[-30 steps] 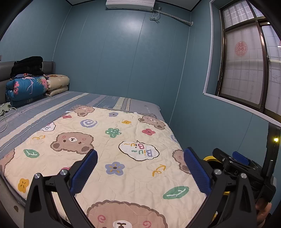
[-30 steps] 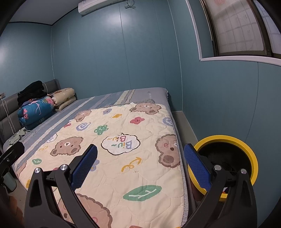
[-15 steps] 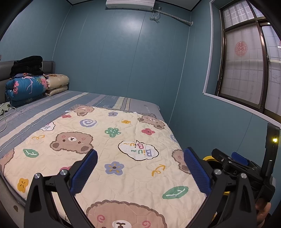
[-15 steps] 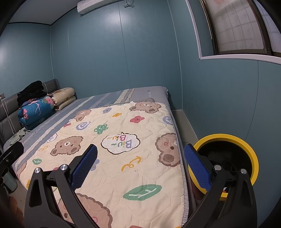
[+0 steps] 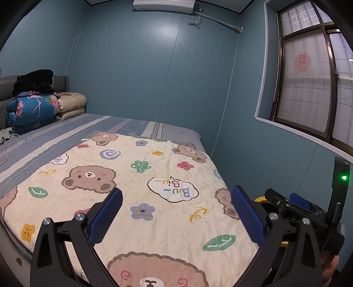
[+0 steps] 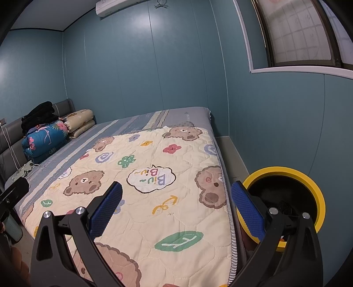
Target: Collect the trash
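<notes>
- Teal-walled bedroom, with a bed (image 5: pixel 136 132) filling most of both views and a cream bear-print quilt (image 6: pixel 158 176) spread over its near part.
- Nearest the lens, the left gripper (image 5: pixel 176 212) hangs above the quilt with its blue-padded fingers (image 5: pixel 106 216) spread wide and nothing between them.
- At the right edge of the left wrist view sits the right gripper (image 6: pixel 176 209), seen from the side with a green light lit on its body; its own camera shows its blue pads likewise wide apart and empty, above the quilt's right edge.
- Just beside the bed's right side, in the narrow strip of floor between mattress and wall, stands a black trash bin with a yellow rim (image 6: pixel 286 171); the right gripper's right finger covers part of its near rim, and in the left wrist view only a sliver of yellow shows behind the gripper bodies.
- No loose trash can be made out on the quilt; the bin's inside is too dark to read.
- Past the quilt lies a grey-blue striped sheet (image 5: pixel 66 132).
- At the headboard, far left, folded bedding is stacked: a blue floral duvet (image 5: pixel 33 110), a beige bear-print one (image 5: pixel 70 106) beside it, dark clothing (image 5: pixel 35 81) on top.
- A white cable and small device (image 6: pixel 24 170) lie on the sheet near that stack.
- Farthest off, an air conditioner (image 5: pixel 163 4) is mounted high on the end wall, and a frosted window (image 5: pixel 308 92) is set in the right wall.
</notes>
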Action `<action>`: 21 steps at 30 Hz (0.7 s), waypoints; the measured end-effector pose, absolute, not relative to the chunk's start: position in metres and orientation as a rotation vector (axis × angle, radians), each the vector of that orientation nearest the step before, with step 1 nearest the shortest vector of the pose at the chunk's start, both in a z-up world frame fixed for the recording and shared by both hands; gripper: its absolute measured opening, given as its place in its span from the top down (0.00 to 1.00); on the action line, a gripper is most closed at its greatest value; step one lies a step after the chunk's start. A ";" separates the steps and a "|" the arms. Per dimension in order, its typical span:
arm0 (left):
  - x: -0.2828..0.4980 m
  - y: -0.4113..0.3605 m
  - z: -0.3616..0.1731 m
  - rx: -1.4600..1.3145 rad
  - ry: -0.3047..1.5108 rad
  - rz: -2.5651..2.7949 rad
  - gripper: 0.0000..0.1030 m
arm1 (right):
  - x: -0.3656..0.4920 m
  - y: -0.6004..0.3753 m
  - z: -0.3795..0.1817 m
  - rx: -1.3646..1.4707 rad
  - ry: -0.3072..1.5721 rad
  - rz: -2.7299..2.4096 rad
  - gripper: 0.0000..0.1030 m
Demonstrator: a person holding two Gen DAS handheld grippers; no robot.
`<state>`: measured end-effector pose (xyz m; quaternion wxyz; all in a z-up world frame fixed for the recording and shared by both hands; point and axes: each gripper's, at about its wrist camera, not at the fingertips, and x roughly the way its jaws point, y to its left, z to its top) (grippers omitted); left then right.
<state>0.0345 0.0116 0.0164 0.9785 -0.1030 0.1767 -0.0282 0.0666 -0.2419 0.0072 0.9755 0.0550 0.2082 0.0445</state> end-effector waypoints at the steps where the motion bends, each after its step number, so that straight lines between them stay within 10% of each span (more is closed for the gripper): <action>1: 0.034 0.012 0.017 -0.209 0.356 -0.057 0.08 | 0.066 -0.241 0.006 0.111 0.421 0.090 0.08; 21: 0.036 0.012 0.015 -0.216 0.362 -0.064 0.08 | 0.065 -0.240 0.003 0.121 0.438 0.085 0.08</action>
